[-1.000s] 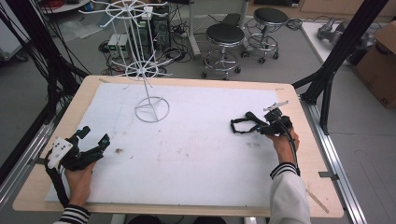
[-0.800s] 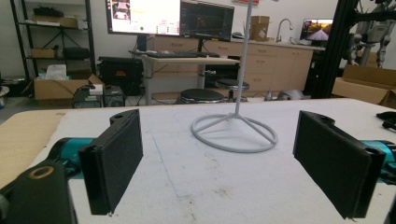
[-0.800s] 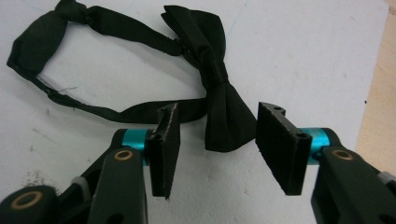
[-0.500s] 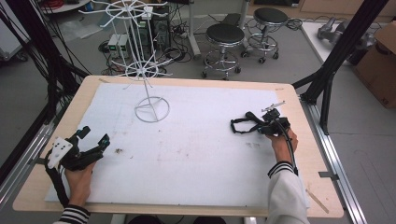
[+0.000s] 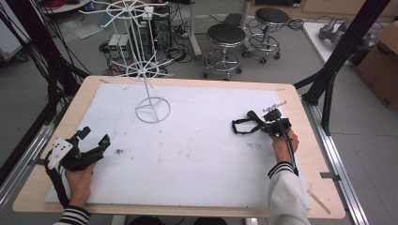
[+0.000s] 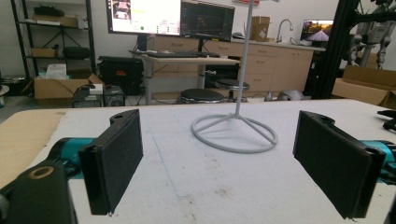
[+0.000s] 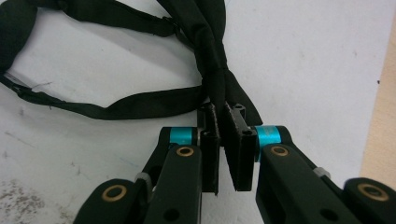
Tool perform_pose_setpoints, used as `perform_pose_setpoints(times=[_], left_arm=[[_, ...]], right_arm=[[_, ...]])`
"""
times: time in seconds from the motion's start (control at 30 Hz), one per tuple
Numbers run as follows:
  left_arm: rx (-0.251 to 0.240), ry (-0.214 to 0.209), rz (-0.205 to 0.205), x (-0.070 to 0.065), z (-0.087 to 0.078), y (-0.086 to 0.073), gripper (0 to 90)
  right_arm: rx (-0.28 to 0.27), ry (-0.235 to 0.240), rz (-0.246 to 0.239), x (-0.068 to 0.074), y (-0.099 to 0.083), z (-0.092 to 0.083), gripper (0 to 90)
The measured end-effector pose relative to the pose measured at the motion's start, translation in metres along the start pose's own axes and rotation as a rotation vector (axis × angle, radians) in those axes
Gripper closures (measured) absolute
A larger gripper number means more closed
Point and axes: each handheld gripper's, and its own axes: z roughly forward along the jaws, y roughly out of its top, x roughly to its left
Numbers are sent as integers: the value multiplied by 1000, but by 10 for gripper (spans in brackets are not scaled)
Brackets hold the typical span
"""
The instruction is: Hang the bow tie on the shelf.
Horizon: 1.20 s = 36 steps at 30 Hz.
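Note:
A black strap (image 5: 241,126) lies in loops on the white mat (image 5: 197,154) at the right. My right gripper (image 5: 261,125) is low on the mat at the strap's right end. In the right gripper view the jaws have just been closing, and the right gripper (image 7: 223,126) is now shut on a bunched fold of the strap (image 7: 140,105). My left gripper (image 5: 95,136) rests at the mat's left edge, open with nothing between its pads. The left gripper (image 6: 224,158) faces a white wire stand (image 6: 235,133).
The white wire stand (image 5: 152,110) rises from the far left of the mat, with spoked rings higher up. Bare wooden table edge (image 5: 319,159) runs beside the mat. Two stools (image 5: 226,35) and black frame posts (image 5: 338,61) stand beyond the table.
The right gripper's jaws have closed onto the end of the black strap. Both hands have stayed where they were, and the left gripper is unchanged.

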Motion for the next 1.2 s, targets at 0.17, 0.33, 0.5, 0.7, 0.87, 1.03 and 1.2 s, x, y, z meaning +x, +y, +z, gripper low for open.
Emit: perform_pose_setpoints(times=[0.17, 0.33, 0.5, 0.7, 0.87, 1.03, 1.2], left_arm=[[-1, -1, 0, 0, 0, 0, 162], [-1, -2, -1, 0, 0, 0, 162], [-3, -2, 0, -1, 0, 0, 162], [-3, -3, -1, -1, 0, 0, 162], [-2, -4, 8, -1, 0, 0, 162], [1, -5, 7, -1, 0, 0, 162], [-1, -5, 8, -1, 0, 0, 162]], right_arm=[[-24, 10, 22, 0, 0, -2, 849], [-92, 59, 67, 0, 0, -7, 851], [-155, 118, 118, 0, 0, -11, 851], [-270, 199, 160, 7, 4, -20, 851], [-401, 270, 159, 14, 8, -28, 850], [-480, 299, 122, 18, 12, -33, 849], [-591, 346, 115, 22, 15, -41, 849]])
